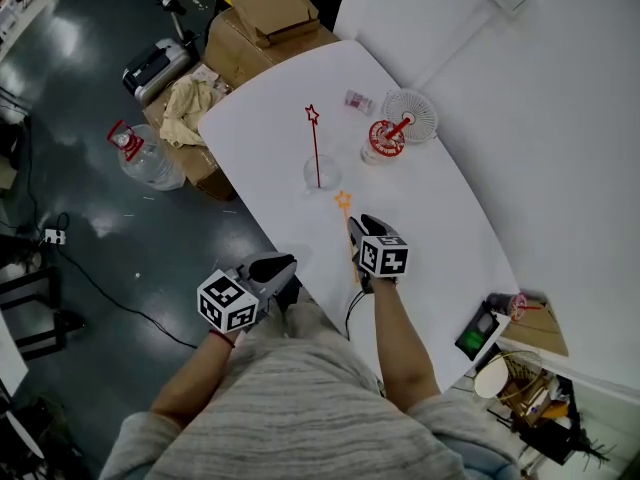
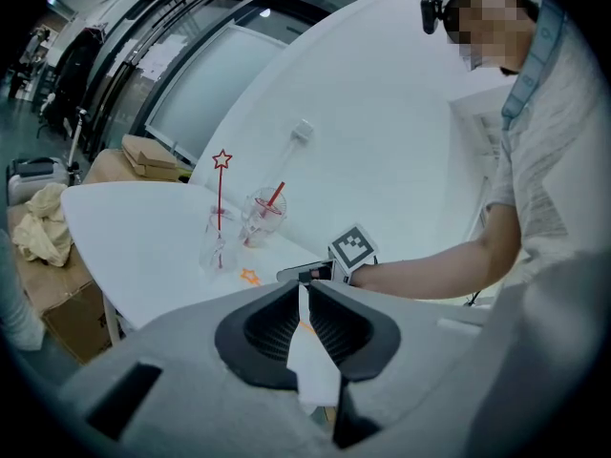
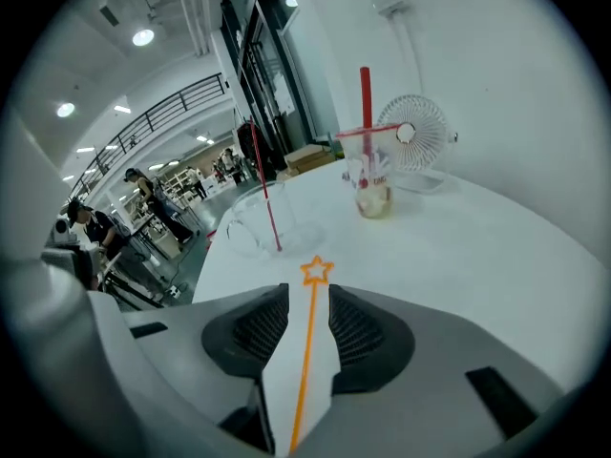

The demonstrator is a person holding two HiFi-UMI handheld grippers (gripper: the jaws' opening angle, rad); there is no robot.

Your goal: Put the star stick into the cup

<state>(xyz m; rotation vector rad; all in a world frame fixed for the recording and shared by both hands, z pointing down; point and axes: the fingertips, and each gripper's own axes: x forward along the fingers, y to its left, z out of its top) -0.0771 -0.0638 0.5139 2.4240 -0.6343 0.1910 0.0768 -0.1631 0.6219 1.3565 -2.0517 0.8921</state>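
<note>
An orange star stick (image 1: 343, 201) lies flat on the white table (image 1: 270, 118), its star end toward a clear cup (image 1: 322, 173). A red star stick (image 1: 315, 148) stands upright in that cup. My right gripper (image 1: 355, 224) is low over the orange stick, open. In the right gripper view the orange stick (image 3: 310, 322) runs between the jaws, touching neither pad, with the cup (image 3: 250, 225) just ahead. My left gripper (image 1: 285, 265) hovers at the table's near edge, shut and empty; the left gripper view shows its jaws (image 2: 305, 284) meeting at the tips.
A drink cup with a red straw (image 1: 384, 140) and a small white fan (image 1: 410, 114) stand beyond the clear cup, near the wall. A small packet (image 1: 358, 101) lies beside them. Cardboard boxes (image 1: 265, 23) and a water jug (image 1: 145, 158) sit off the table's far-left side.
</note>
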